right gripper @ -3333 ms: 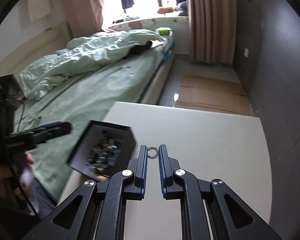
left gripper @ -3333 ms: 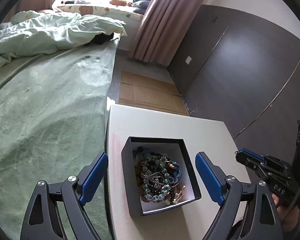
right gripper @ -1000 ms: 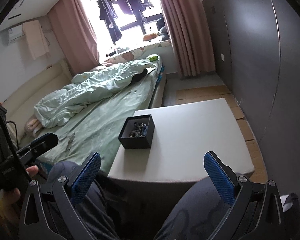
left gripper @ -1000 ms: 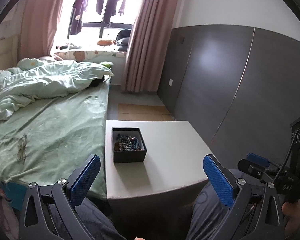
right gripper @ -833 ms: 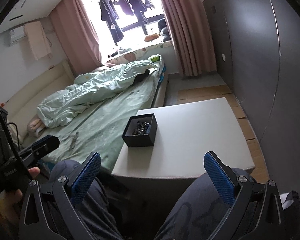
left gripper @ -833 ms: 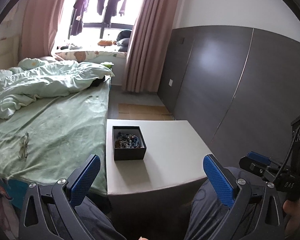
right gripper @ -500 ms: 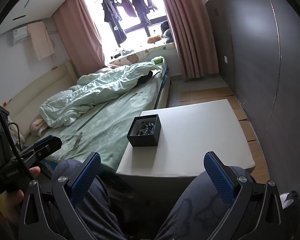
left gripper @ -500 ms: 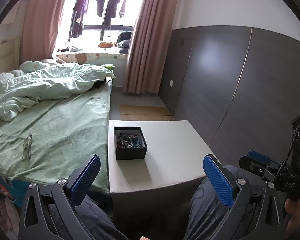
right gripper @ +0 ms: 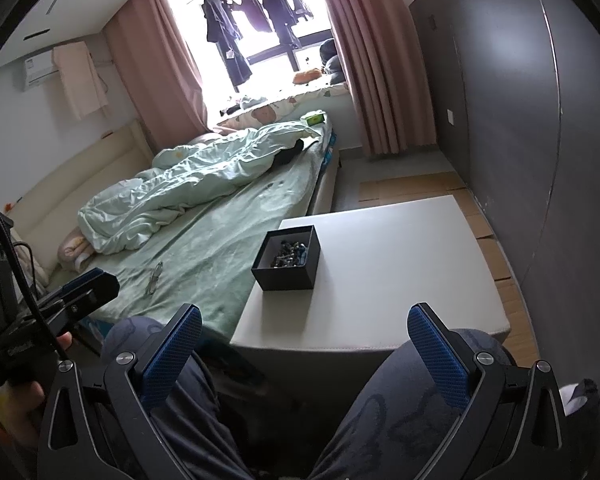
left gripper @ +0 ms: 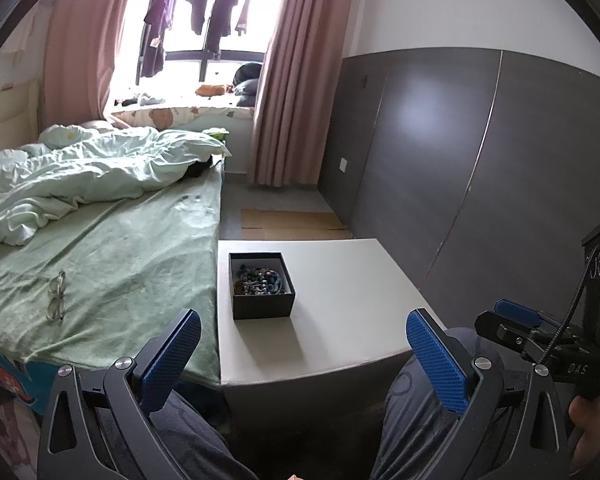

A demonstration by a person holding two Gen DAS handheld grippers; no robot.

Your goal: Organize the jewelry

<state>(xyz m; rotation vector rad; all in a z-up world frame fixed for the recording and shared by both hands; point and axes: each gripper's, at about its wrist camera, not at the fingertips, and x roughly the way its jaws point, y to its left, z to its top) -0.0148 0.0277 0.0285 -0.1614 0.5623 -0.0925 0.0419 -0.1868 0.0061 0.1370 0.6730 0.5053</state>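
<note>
A black open box (left gripper: 261, 285) (right gripper: 287, 257) with a heap of beaded jewelry (left gripper: 260, 280) (right gripper: 290, 253) inside stands on the left part of a white table (left gripper: 340, 300) (right gripper: 380, 264). My left gripper (left gripper: 304, 356) is wide open and empty, held back from the table above the person's lap. My right gripper (right gripper: 305, 350) is also wide open and empty, well short of the table's near edge. Each gripper shows at the edge of the other's view: the right gripper (left gripper: 516, 324), the left gripper (right gripper: 84, 286).
A bed (left gripper: 100, 256) with a green sheet and rumpled duvet (right gripper: 188, 188) lies left of the table; a pair of glasses (left gripper: 56, 296) rests on it. The person's knees (right gripper: 432, 392) are below the grippers. A dark panelled wall (left gripper: 480, 160) runs on the right; cardboard (left gripper: 292, 220) lies on the floor.
Both grippers have drawn far back from the table since the first frames. The right gripper, then shut on a small ring, now stands open and empty. Over the last second the views barely shift.
</note>
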